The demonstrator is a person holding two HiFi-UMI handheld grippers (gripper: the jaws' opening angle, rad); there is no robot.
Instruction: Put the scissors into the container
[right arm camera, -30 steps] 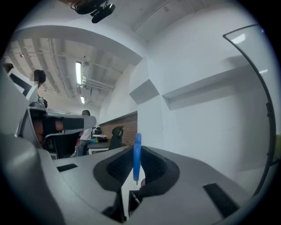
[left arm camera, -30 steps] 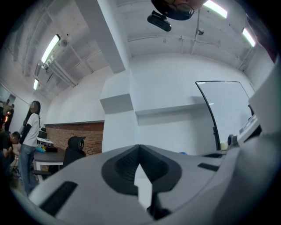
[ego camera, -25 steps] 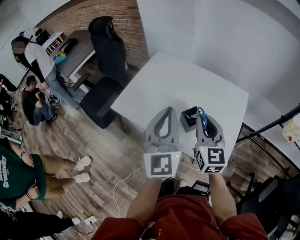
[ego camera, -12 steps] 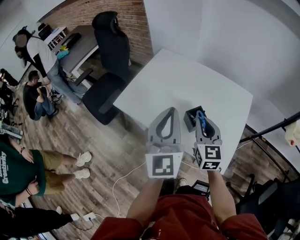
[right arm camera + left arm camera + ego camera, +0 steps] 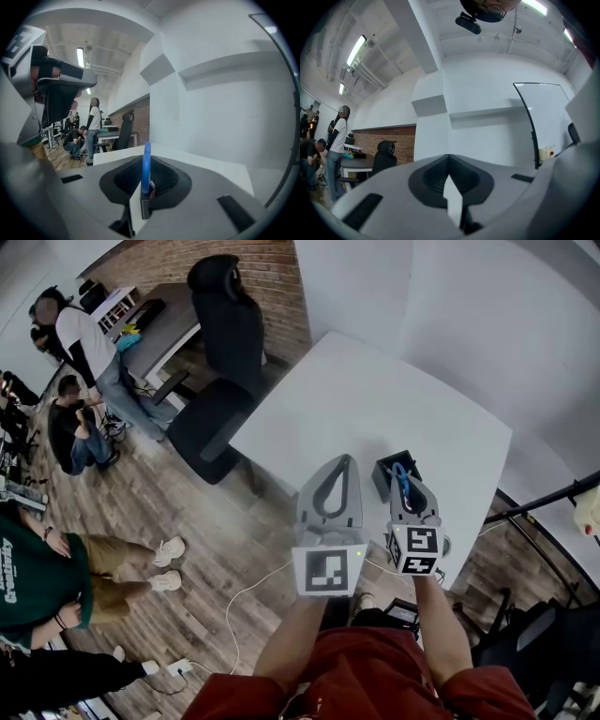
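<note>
Onlookers (image 5: 80,348) are standing and crouching on the brown wooden floor (image 5: 216,549) at the far left of the head view. A high-backed black office chair (image 5: 225,334) is sitting just beside the left edge of the square white desk (image 5: 375,399).

Moving right, the grey left tongs (image 5: 339,465) are hovering over the desk's near edge, held out from a red-sleeved arm. In the left gripper view the left tongs (image 5: 449,161) are showing their two jaws pressed together at the tips, with nothing between them, and they are pointing roughly level toward a white wall.

Just beside them on the right, the grey right tongs (image 5: 405,476) are pinching the blue-handled scissors (image 5: 401,472). The right gripper view is showing the right tongs (image 5: 145,183) clamped on the thin blue loop of the scissors (image 5: 146,161), which is standing upright on edge between the pads. In the head view the blue handle is lying over the black box-shaped container (image 5: 382,476), which is resting on the near right part of the desk, close to its front edge. The jaw tips are sitting right at the container's opening. The blades are hidden behind the jaws, so whether they are already inside the container cannot be told.
</note>
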